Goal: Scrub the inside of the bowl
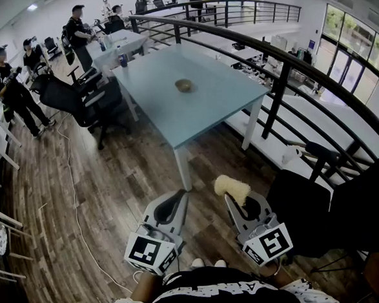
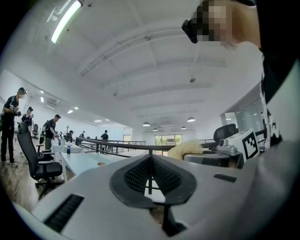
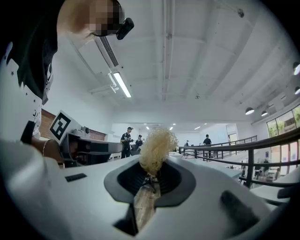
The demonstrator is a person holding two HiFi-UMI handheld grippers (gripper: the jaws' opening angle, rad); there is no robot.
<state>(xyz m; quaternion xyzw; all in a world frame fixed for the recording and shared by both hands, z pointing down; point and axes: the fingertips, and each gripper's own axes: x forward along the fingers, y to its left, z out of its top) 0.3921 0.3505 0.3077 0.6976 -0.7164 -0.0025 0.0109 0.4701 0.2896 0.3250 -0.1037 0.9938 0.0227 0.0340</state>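
Right gripper (image 3: 149,177) pinches the pale yellow fibrous scrubber (image 3: 157,149), left gripper (image 2: 150,177) shut and empty: unsteadied, the small brown bowl (image 1: 183,85) may skid under scrubbing.

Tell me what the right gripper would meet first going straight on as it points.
Probably the near edge of the pale blue-green rectangular table; only open air shows before it, though depth is unclear.

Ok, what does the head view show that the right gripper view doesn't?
Head view only: the bowl out on the table. Right gripper view only: the ceiling light and a close look at the right claw clamped on the scrubber. Both: the scrubber, the railing and people in the background.
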